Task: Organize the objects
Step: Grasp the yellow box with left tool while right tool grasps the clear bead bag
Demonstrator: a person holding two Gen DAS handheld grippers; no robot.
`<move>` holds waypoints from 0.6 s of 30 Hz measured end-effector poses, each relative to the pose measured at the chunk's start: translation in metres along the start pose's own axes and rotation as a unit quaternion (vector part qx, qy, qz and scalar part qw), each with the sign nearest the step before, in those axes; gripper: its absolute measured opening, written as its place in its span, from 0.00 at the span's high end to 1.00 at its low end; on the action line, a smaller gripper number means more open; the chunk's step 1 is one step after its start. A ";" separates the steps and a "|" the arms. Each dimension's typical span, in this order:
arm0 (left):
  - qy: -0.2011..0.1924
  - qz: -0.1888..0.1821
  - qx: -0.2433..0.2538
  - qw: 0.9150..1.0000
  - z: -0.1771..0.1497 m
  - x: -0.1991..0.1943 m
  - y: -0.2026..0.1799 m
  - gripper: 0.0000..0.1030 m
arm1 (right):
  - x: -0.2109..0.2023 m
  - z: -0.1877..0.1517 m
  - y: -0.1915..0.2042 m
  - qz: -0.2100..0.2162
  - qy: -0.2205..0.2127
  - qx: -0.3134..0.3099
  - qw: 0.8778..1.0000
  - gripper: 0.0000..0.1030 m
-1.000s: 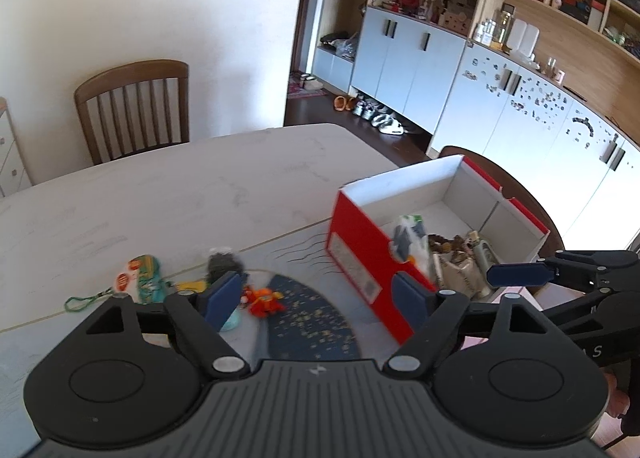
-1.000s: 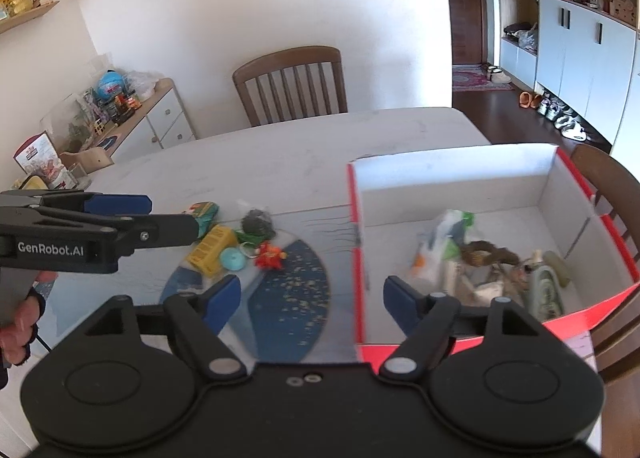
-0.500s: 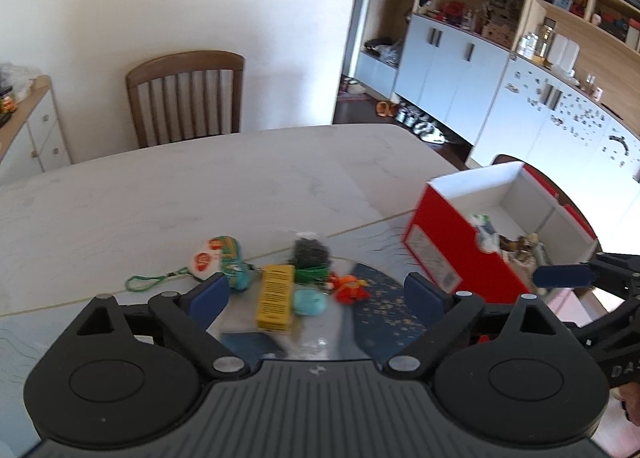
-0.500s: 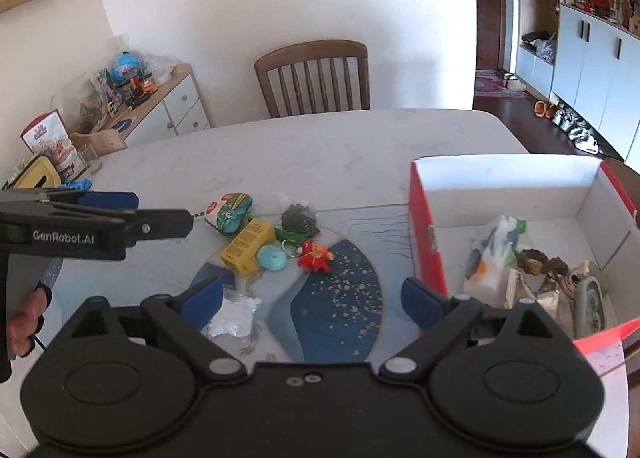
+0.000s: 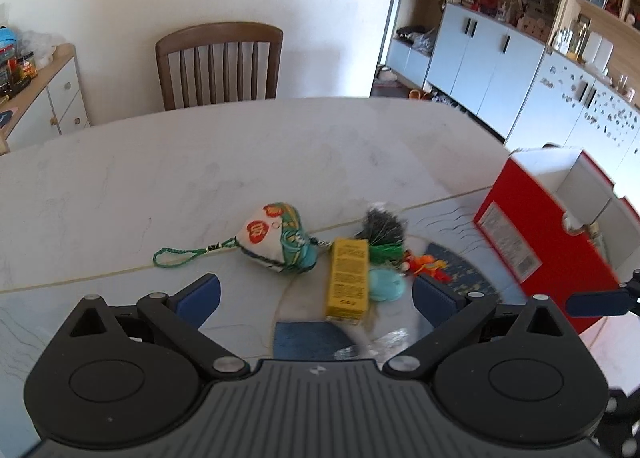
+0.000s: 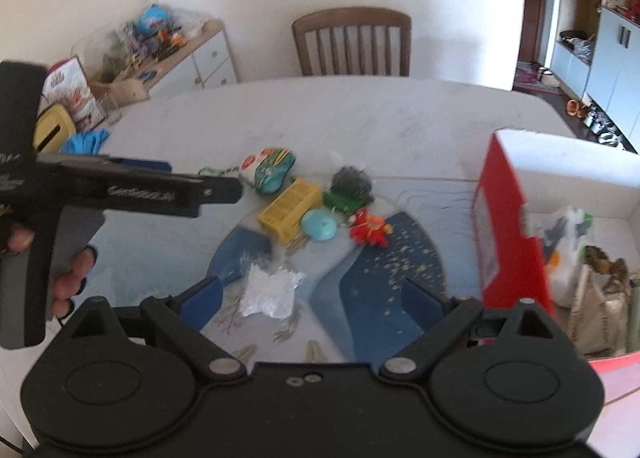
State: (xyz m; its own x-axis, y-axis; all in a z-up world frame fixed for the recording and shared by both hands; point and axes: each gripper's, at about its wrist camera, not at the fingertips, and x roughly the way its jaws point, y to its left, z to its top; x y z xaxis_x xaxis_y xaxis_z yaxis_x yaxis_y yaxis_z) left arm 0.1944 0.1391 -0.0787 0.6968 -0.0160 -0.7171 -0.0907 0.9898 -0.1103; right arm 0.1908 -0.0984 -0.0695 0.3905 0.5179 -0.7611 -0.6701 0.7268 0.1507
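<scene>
Counter (image 5: 200,162) of pale marble lies bare toward its far edge. One red box (image 6: 508,242), part filled, sits at its right end. Left tool (image 5: 316,294) tilts down over the clutter, jaws opening, nothing between them; right tool (image 6: 312,298) is wide open, empty. One yellow packet (image 5: 348,278), one embroidered pouch (image 5: 276,234), one teal disc (image 6: 319,224), one red toy (image 6: 368,230) cluster mid-counter.

One red box (image 6: 512,242), one chair (image 6: 352,42), six trinkets (image 6: 290,204).
</scene>
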 end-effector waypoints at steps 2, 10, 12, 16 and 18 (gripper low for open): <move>0.006 0.008 0.014 1.000 -0.002 0.012 -0.001 0.00 | 0.010 -0.003 0.005 0.002 0.007 -0.005 1.000 0.07; 0.032 0.016 0.041 0.999 -0.007 0.050 -0.007 0.00 | 0.044 -0.010 0.021 0.000 0.036 -0.035 0.999 0.11; 0.037 0.016 0.049 0.998 -0.009 0.059 -0.010 0.00 | 0.052 -0.011 0.024 -0.001 0.041 -0.041 0.998 0.11; 0.044 0.022 0.063 0.997 -0.012 0.072 -0.013 0.00 | 0.066 -0.011 0.027 -0.004 0.052 -0.050 0.997 0.16; 0.047 0.026 0.064 0.997 -0.013 0.076 -0.013 0.00 | 0.071 -0.011 0.028 -0.002 0.054 -0.052 0.997 0.18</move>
State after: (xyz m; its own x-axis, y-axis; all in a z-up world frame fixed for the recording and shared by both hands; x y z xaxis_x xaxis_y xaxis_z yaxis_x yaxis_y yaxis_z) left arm 0.2393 0.1235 -0.1413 0.6240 0.0285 -0.7809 -0.0300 0.9995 0.0124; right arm 0.1924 -0.0466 -0.1260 0.3264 0.4587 -0.8265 -0.7332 0.6747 0.0849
